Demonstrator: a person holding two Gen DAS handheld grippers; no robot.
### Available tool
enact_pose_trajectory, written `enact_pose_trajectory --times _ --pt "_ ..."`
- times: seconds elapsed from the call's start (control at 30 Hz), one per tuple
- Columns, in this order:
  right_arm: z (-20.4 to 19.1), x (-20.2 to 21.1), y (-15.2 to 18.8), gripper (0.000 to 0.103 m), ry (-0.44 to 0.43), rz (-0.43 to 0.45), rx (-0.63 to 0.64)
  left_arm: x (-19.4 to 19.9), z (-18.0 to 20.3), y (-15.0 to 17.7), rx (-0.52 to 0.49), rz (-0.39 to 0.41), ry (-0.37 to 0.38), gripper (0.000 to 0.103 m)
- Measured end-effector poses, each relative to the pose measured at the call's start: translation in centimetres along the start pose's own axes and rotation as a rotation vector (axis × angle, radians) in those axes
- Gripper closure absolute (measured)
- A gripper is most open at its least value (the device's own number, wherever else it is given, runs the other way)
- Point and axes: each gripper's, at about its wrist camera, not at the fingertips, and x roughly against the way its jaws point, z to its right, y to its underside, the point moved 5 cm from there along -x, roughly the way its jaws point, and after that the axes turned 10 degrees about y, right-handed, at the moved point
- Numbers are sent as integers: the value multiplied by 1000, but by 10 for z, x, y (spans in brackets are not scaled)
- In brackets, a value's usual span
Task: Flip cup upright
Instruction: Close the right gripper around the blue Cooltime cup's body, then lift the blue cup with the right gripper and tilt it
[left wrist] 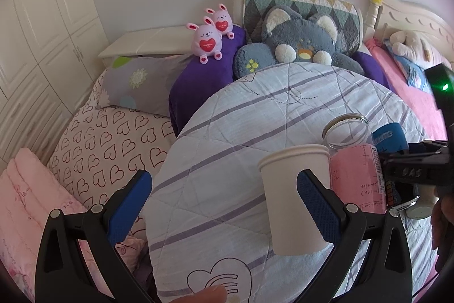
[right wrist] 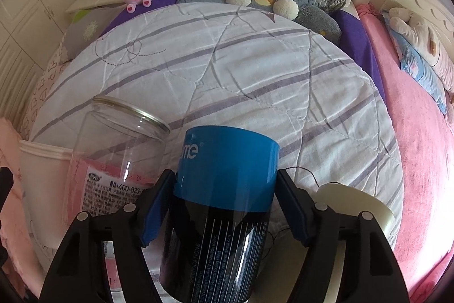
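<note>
A white paper cup (left wrist: 295, 200) stands upright on the striped quilt (left wrist: 227, 132), just inside my left gripper's right finger (left wrist: 317, 206). My left gripper (left wrist: 224, 203) is open wide and holds nothing. My right gripper (right wrist: 227, 206) is shut on a black cup with a blue band (right wrist: 224, 206), which stands upright between its pads; this cup also shows in the left wrist view (left wrist: 388, 137). A clear jar with a pink label (right wrist: 119, 161) stands between the two cups, and shows in the left wrist view (left wrist: 351, 155) too. The white cup (right wrist: 42, 175) sits at the right wrist view's left edge.
A cream lid (right wrist: 360, 206) lies right of the right gripper. A grey plush cat (left wrist: 298, 44), two pink bunnies (left wrist: 210, 36) and pillows (left wrist: 133, 81) sit at the bed's head. A folded pink blanket (left wrist: 25, 203) lies left, a pink sheet (right wrist: 420, 161) right.
</note>
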Motion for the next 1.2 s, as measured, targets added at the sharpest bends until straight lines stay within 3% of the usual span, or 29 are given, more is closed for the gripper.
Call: enact_pose_trajectory --times 0.1,0.67,1.0,1.2 --pt "6 13 1 32 -73 29 -54 5 0 4 4 3 -4 0" --pt "20 76 40 34 -153 169 -112 56 12 25 -23 35 2 0" --pt "30 139 107 34 -200 252 -112 104 26 48 -61 77 10 0" --pt "19 156 156 35 -227 260 -86 127 31 69 -76 84 11 0"
